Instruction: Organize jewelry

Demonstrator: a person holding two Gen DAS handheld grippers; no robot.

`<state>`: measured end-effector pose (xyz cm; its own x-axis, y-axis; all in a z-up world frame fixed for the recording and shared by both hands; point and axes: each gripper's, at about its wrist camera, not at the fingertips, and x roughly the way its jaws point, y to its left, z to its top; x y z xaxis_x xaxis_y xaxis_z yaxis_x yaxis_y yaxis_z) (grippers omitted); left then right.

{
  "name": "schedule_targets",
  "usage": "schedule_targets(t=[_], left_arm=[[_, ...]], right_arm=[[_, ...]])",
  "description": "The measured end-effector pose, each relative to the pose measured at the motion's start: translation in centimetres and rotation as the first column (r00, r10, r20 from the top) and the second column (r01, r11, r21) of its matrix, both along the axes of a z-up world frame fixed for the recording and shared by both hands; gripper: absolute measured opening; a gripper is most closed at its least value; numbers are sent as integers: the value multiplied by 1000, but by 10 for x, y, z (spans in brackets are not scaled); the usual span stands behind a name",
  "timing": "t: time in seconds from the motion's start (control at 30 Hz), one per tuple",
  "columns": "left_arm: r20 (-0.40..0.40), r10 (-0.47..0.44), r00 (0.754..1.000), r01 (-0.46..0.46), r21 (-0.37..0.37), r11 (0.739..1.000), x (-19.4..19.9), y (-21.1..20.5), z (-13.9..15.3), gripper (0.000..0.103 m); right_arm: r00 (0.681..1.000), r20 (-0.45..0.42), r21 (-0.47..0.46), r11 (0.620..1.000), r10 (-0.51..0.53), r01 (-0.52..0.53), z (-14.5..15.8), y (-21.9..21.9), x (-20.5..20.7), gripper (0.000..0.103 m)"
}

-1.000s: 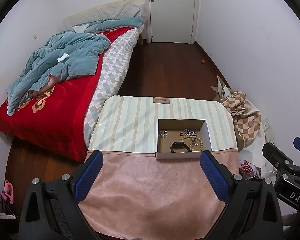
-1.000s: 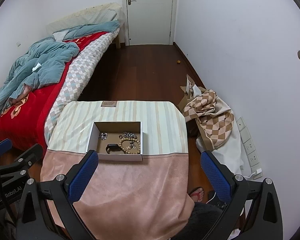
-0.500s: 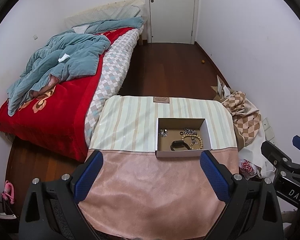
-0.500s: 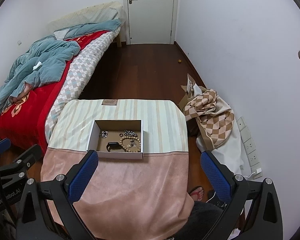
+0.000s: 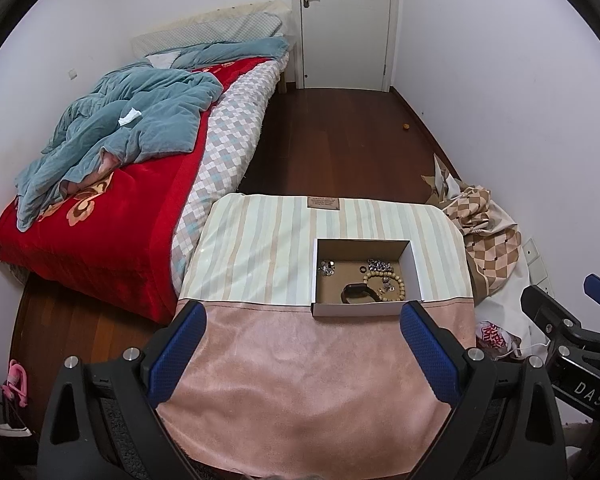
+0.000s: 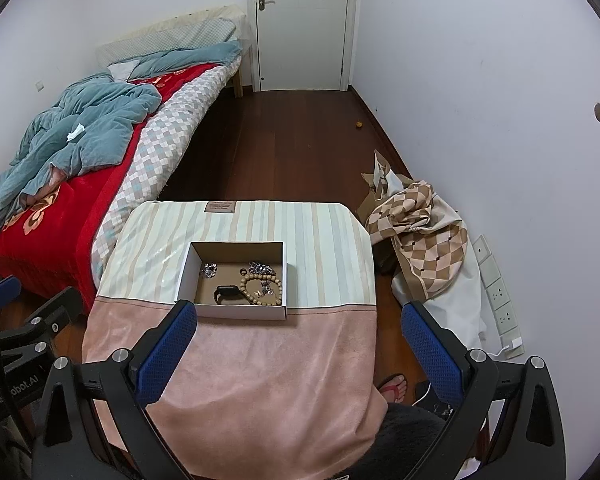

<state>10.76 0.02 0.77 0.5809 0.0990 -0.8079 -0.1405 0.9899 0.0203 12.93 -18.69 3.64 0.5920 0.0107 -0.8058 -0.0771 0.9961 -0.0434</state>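
A shallow white cardboard box (image 5: 414, 268) (image 6: 186, 270) sits on a cloth-covered table (image 5: 300, 360) (image 6: 260, 360). Inside lie a wooden bead bracelet (image 5: 384, 287) (image 6: 261, 290), a black band (image 5: 354, 292) (image 6: 227, 293), silver pieces (image 5: 326, 269) (image 6: 209, 270), a silver chain (image 5: 380, 267) (image 6: 260, 268) and a small dark ring (image 5: 363, 269). My left gripper (image 5: 302, 320) is open and empty, held above the near pink part of the table, short of the box. My right gripper (image 6: 298, 320) is open and empty, likewise held back from the box.
A bed (image 5: 112, 216) with a red cover and blue quilt stands left of the table. A checkered cloth heap (image 6: 424, 236) lies on the floor at the right by the wall. A closed white door (image 5: 344, 24) is at the far end.
Both grippers have drifted slightly; the view of the table and box shifted a little. Nothing was grasped or moved.
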Motion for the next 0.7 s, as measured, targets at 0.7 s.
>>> schedule_targets(t=[0.7], left_arm=[[5, -2, 1000, 2, 7, 1000, -1, -2, 7, 99]], right_arm=[[1000, 1, -3, 1000, -2, 2, 1, -3, -4, 103]])
